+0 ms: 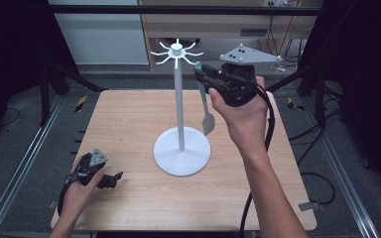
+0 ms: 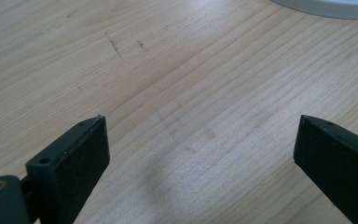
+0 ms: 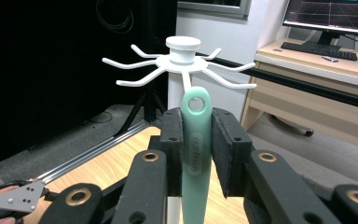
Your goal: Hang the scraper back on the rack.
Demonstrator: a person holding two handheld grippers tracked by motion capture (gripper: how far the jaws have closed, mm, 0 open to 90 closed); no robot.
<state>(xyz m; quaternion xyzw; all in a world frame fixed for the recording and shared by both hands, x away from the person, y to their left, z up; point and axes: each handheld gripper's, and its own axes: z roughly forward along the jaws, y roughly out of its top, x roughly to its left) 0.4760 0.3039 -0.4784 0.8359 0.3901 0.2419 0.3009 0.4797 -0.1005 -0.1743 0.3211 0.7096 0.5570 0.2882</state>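
Above the wooden worktop (image 1: 129,124), the right gripper (image 3: 196,140) pinched a green spatula (image 3: 196,154) between its jaws, hole just before the white rack's (image 3: 182,60) hooks, not yet hung, while the left gripper (image 2: 200,154) rested spread.

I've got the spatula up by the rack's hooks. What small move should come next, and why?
Probably ease the right gripper forward so the spatula handle's hole meets the hook just above and behind it on the white rack. The jaws clamp the handle upright, the hole is free above them, and it is not yet threaded. The left gripper rests open on the table.
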